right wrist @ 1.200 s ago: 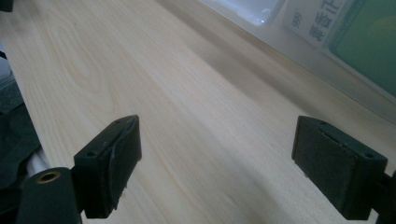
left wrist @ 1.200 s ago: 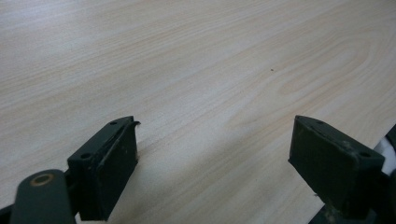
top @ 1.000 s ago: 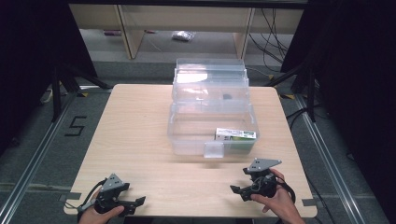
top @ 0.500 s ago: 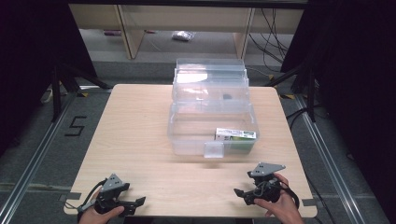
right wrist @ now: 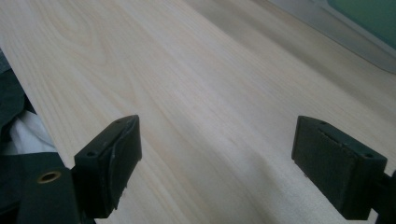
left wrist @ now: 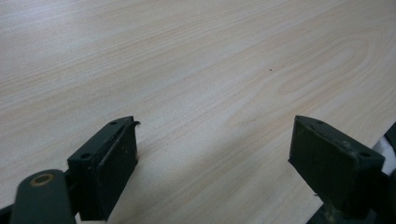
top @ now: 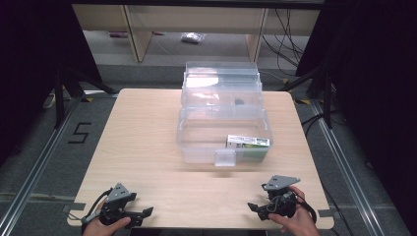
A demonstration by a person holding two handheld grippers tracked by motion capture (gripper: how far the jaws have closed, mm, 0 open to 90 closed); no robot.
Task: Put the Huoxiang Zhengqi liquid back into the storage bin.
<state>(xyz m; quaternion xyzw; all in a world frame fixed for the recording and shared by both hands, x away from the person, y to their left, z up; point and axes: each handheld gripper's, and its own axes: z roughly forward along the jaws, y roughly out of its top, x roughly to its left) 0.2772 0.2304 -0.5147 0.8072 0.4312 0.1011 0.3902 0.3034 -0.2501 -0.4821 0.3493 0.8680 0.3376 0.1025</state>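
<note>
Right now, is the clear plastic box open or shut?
Open: the clear plastic box has its lid raised behind, and a green carton lies inside.

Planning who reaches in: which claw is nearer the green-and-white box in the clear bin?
Right. The right claw sits just below the box; the left claw is far across the table's near edge.

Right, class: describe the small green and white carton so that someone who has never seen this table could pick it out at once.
Start at the light wooden table and find the clear plastic storage box standing open at its middle. Look into the box's near right corner: the small green and white carton lies there on its long side. It is the one coloured, printed thing in the otherwise see-through box.
</note>
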